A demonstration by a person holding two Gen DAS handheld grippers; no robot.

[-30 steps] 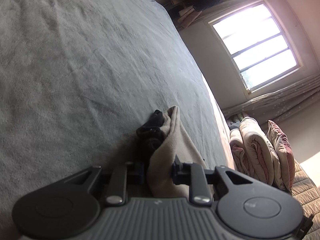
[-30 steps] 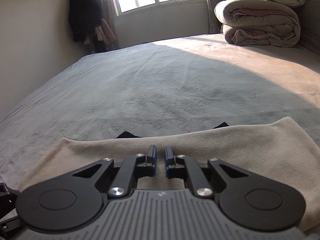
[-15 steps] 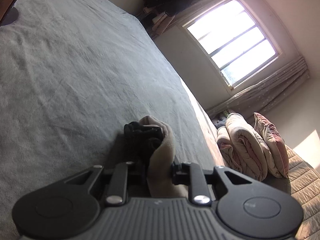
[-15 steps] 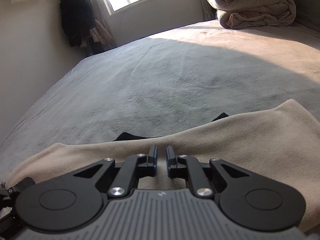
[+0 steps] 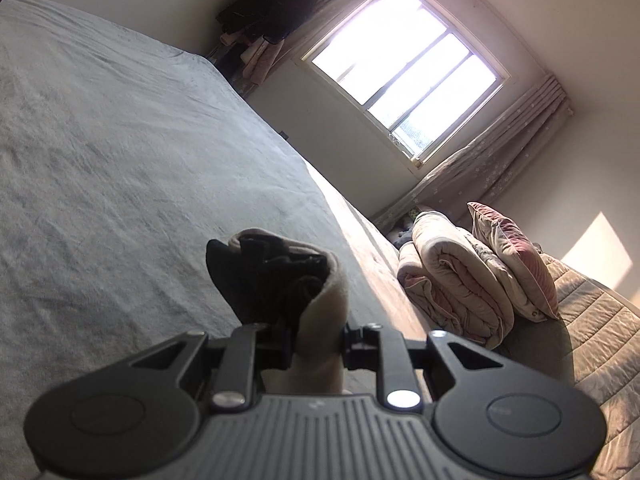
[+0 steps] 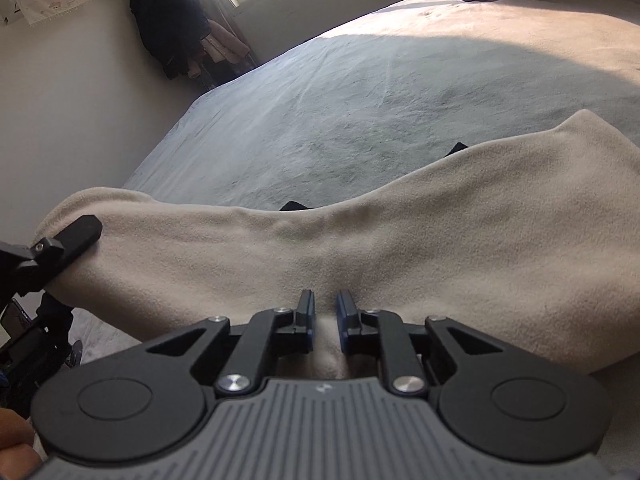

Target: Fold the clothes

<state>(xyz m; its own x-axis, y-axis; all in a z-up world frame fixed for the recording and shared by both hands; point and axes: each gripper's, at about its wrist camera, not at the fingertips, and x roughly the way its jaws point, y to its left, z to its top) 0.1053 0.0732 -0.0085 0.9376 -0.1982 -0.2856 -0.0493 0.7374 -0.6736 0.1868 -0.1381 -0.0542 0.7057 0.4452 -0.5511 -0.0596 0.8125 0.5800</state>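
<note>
- I am holding the beige garment (image 6: 400, 240) with both tools, raised off the grey bed (image 6: 360, 92) at the edge nearest me, with its far right part seeming to trail onto the bed.
- My left gripper (image 5: 316, 344) is clamping a bunched end of it, beige outside and black lining showing inside the roll.
- My right gripper (image 6: 324, 320) is pinching a tuck of the same cloth further along, its tongs nearly together with fabric between them.
- From the right wrist view, the cloth is sagging between the two holds.
- As for progress, I am judging the garment to be mid-fold: it is doubled lengthwise, though I cannot tell how many layers, since the underside is hidden.
- What is left is laying it flat on the bed and squaring it.
</note>
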